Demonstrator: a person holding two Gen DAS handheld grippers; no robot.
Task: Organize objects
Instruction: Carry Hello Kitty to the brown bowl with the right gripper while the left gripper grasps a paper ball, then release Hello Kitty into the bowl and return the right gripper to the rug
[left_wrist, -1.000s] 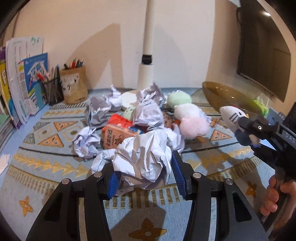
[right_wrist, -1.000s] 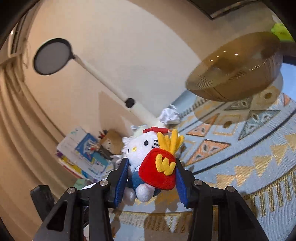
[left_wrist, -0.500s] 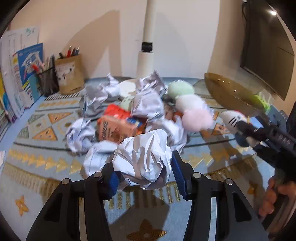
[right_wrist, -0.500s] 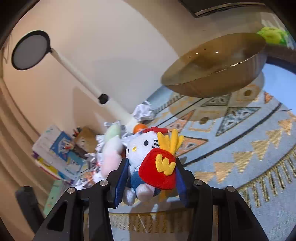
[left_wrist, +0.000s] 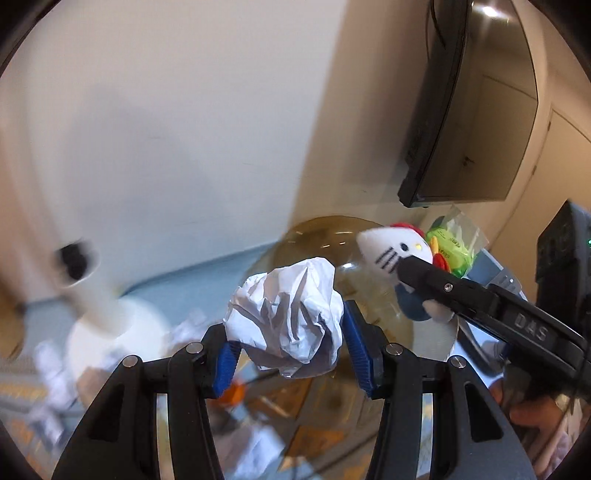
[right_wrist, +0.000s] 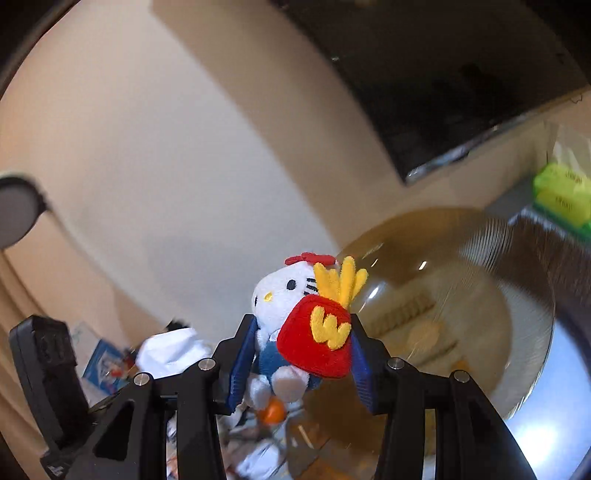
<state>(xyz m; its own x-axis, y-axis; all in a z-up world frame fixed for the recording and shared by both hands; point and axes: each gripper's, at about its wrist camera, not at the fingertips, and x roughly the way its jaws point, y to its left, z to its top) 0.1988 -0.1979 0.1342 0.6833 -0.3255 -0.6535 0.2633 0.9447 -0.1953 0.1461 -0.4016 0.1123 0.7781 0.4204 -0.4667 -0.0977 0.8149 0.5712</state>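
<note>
Behind everything we see a cream wall with a dark screen mounted on it, up and to the right of our left gripper. Below us lies a light blue patterned cloth, much of it blurred. Our left gripper is clenched on a crumpled paper ball, which sits between the two blue pads and bulges up above them. Just beyond the ball, ahead and slightly right, stands a translucent amber bowl; the paper overlaps its near rim in this view, though we cannot tell whether they touch. To the left of the gripper a white post with a black collar rises from a round base, smeared by motion. Below the fingers we make out more white crumpled paper and a small orange thing, too blurred to name.

Our right gripper grasps a white cat plush toy with a red bow, hugging a red pouch with yellow fries; the blue pads press its body from both sides. From the left wrist view it appears to the right, held over the bowl's far side. In the right wrist view the bowl spreads ahead and to the right of the fingers, with green packets farther right
</note>
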